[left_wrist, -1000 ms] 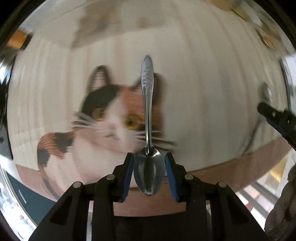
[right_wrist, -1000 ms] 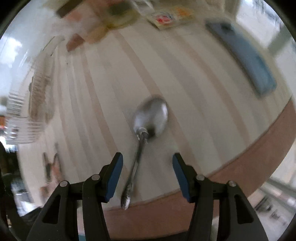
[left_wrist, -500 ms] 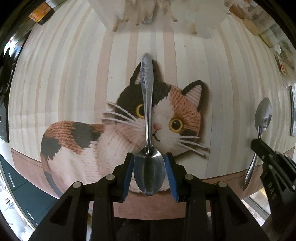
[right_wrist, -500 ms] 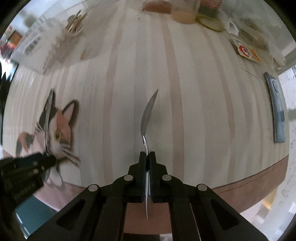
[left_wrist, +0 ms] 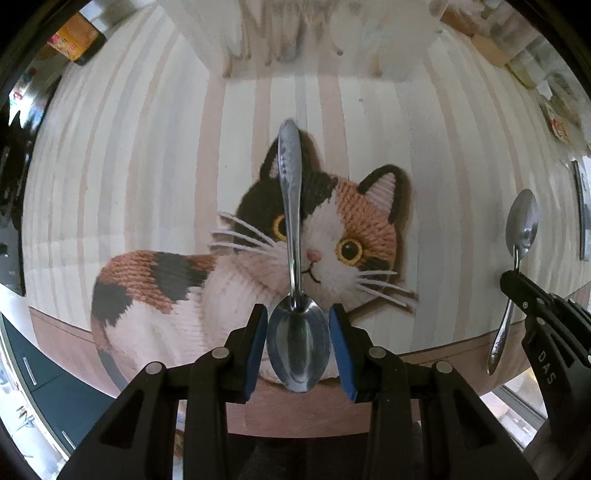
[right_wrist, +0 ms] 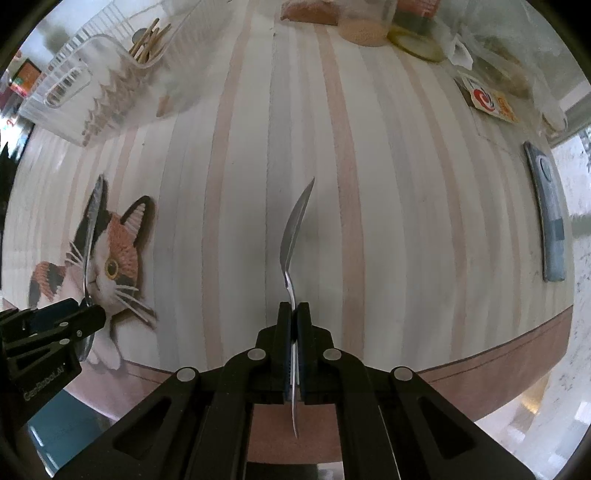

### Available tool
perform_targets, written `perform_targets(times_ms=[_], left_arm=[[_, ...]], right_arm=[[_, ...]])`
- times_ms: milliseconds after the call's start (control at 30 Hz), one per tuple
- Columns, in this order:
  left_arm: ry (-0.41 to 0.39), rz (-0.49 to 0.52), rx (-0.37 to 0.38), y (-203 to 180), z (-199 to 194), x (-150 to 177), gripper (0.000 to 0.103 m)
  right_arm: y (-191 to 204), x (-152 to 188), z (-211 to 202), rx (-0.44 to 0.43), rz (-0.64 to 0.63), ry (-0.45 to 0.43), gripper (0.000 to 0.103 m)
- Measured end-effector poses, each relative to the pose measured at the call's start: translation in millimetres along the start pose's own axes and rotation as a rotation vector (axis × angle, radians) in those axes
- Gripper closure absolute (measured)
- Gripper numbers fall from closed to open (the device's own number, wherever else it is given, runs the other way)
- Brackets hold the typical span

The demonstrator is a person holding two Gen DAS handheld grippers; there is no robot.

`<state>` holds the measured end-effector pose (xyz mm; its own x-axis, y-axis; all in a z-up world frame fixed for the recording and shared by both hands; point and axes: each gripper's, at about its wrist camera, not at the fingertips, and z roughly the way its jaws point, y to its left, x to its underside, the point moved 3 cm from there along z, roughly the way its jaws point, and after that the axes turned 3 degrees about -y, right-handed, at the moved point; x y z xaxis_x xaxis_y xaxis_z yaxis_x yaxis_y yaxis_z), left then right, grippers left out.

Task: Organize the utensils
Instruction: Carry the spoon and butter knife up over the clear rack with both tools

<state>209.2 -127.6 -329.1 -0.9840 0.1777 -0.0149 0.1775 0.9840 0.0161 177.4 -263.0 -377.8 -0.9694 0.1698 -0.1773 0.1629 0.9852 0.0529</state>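
Observation:
My left gripper is shut on a steel spoon, its blue pads against the sides of the bowl and the handle pointing away over the cat picture. My right gripper is shut on the handle of a second steel spoon, held edge-on with the bowl pointing forward above the striped cloth. The right gripper and its spoon show at the right of the left wrist view. The left gripper shows at the left of the right wrist view.
A clear plastic utensil rack holding wooden sticks stands at the far left; it also appears at the top of the left wrist view. Jars and packets crowd the far edge. A blue-grey phone-like object lies right. The table's brown front edge runs close below.
A second ago my right gripper was open over the spoon lying on the cloth; it has since shut on the handle and lifted it. My left gripper kept its spoon and swung toward the rack.

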Motion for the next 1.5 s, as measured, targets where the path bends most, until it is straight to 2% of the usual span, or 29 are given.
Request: perform_targets(times_ms=[233,633,1000,1267,1500], left_arm=[[-0.078,0.018,0.006,-5,-32,-1,0.072],[-0.198,0.040,0.057,-9,-99,0,0.072],[-0.342,0.047,0.111,-1,-164,-7,0.072],[-0.465,0.013,0.153,13,-219,-49,0.072],[-0.493,-0.032,0.147,35,-232,-110,0.072]], right_arm=[[-7,-1,-26,-0.049,0.027,-0.048,0.101],[-13,-17,-83,-0.127,0.048,-0.146,0.101],[-5,-47,-140,-0.196,0.083,-0.274,0.101],[4,-96,-186,-0.262,0.093,-0.368,0.101],[34,-160,-187,-0.310,0.072,-0.374,0.101]])
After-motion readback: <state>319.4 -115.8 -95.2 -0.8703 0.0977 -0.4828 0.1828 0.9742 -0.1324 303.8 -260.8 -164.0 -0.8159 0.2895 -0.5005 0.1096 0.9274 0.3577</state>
